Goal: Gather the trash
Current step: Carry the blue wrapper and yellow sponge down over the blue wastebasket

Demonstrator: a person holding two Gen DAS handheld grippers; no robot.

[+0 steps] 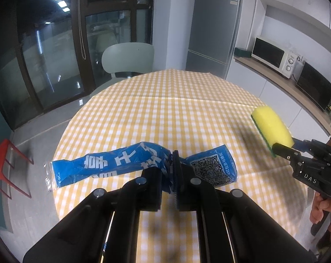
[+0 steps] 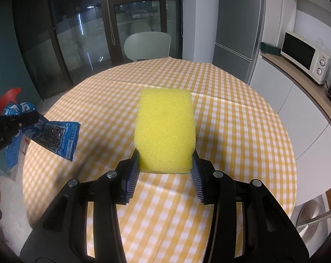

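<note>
Trash is already in hand on both sides, so the picking-up part looks done and what remains, as far as I can judge, is carrying the pieces to a bin, which neither view shows. The left gripper (image 1: 168,171) has its jaws clamped on the pinched middle of one blue plastic wrapper (image 1: 112,164), printed with white characters and a QR code; the wrapper hangs off both sides of the jaws, lifted clear above the surface (image 1: 165,109). The right gripper (image 2: 165,166) has its jaws pressed against the two sides of one yellow sponge (image 2: 165,129), which has a thin green scouring layer on its underside and sticks out forward, also held off the surface. In the left wrist view the sponge appears to the right of the wrapper and well apart from it. Count: one wrapper, one sponge, two grippers, both occupied. The round surface, covered with a yellow-and-white checked cloth, shows no further litter in either view, though the near edge is hidden behind the gripper bodies. Around it stand one pale green chair (image 1: 128,59), one grey fridge (image 1: 213,28), one white microwave (image 1: 273,54) on the side counter, with a darker oven beside it, and a red chair (image 1: 3,157) on the left.
</note>
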